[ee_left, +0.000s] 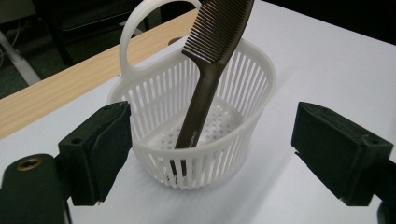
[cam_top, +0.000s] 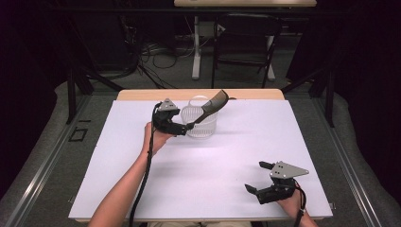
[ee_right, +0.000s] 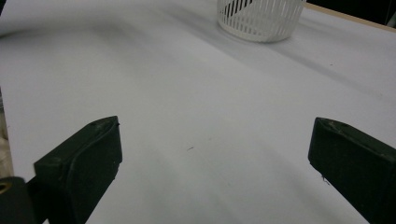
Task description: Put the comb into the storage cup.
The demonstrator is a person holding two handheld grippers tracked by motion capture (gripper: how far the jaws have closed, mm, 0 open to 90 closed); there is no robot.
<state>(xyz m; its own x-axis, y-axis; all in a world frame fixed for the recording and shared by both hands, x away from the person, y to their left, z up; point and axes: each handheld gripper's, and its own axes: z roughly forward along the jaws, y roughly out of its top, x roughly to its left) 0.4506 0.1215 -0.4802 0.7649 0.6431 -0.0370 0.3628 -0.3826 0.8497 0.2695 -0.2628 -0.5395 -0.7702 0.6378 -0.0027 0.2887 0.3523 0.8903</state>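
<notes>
A white slatted basket (cam_top: 202,126) (ee_left: 247,79) with a loop handle stands upright at the back middle of the white table top (cam_top: 213,161). A dark brown comb (cam_top: 213,106) (ee_left: 205,88) stands in it handle down, its toothed end leaning out over the rim to the right. My left gripper (cam_top: 185,127) (ee_left: 212,144) is just left of the basket, open, the pads apart on either side of the basket's front and touching nothing. My right gripper (cam_top: 255,176) (ee_right: 212,158) rests open near the front right corner, with bare table between its jaws and the basket (ee_right: 259,18) far ahead.
The wooden table edge (cam_top: 142,94) runs behind the white sheet, close to the basket. A chair (cam_top: 246,42) and a desk leg (cam_top: 196,47) stand on the floor beyond. Bare white surface spreads between the two grippers.
</notes>
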